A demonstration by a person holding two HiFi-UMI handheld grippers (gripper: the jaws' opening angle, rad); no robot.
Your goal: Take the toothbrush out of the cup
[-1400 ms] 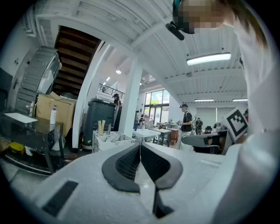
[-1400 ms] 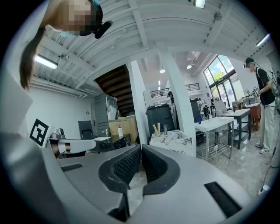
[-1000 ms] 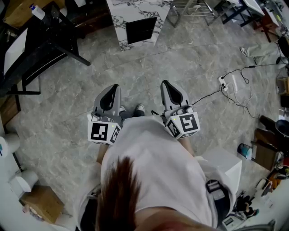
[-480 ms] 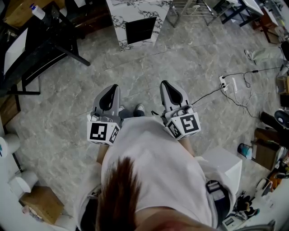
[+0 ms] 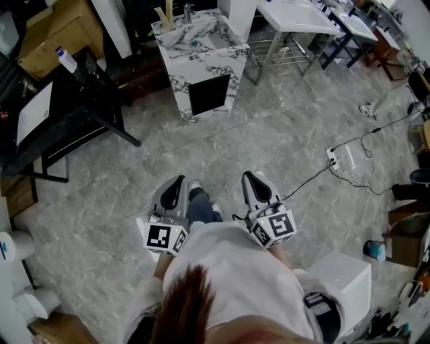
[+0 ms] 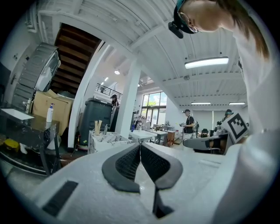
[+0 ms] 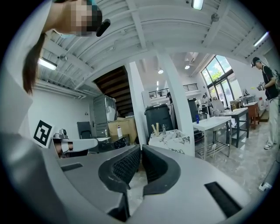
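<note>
Grey marbled floor fills most of the head view, with a marble sink stand at the far side. Two pale sticks that look like the toothbrush stand upright at the stand's back left corner, beside the tap. The cup is too small to make out. A black table with a bottle on it sits to the left, and a cable trails across the floor on the right.

A person in a white shirt holds both tools side by side low over the floor, well apart from the stand. The left gripper has its jaws pressed together on nothing. The right gripper is likewise closed and empty, with only a thin slit between the pads.
</note>
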